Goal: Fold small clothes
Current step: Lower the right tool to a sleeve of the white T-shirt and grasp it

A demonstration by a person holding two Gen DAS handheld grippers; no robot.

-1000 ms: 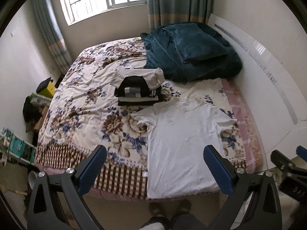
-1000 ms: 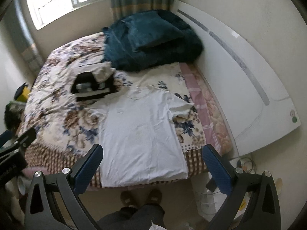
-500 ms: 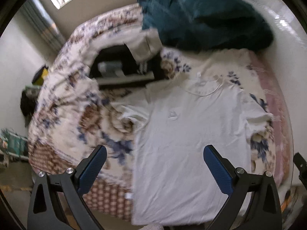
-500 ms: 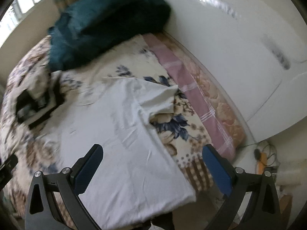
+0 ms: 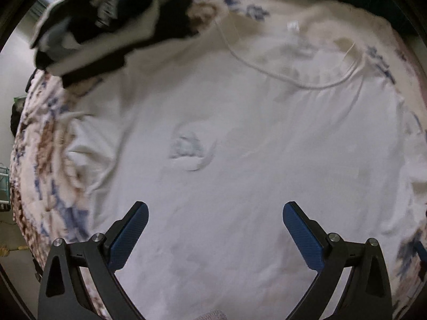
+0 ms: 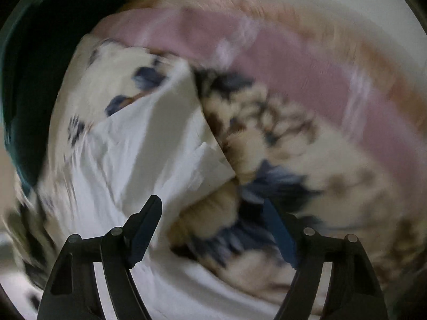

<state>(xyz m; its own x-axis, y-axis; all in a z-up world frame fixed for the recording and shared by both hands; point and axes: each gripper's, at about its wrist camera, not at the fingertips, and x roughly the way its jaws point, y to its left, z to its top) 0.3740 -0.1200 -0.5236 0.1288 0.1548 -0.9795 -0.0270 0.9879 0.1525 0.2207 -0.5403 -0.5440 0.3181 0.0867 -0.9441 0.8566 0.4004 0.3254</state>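
Observation:
A white T-shirt [image 5: 240,160] lies flat, front up, on the floral bedspread [image 5: 45,154], its neckline at the far side. My left gripper [image 5: 214,213] is open and empty, close above the shirt's chest. In the blurred right wrist view the shirt's right sleeve [image 6: 165,138] lies partly folded on the bedspread [image 6: 280,138]. My right gripper [image 6: 212,208] is open and empty, close over the sleeve's lower edge.
A stack of folded black and white clothes [image 5: 112,21] lies at the far left of the shirt. A dark teal duvet [image 6: 29,80] lies beyond the sleeve. A pink mattress edge [image 6: 267,53] runs along the right side.
Both grippers have moved down and forward from above the bed's foot to close over the shirt, the left over its chest, the right over its right sleeve. Both stayed open.

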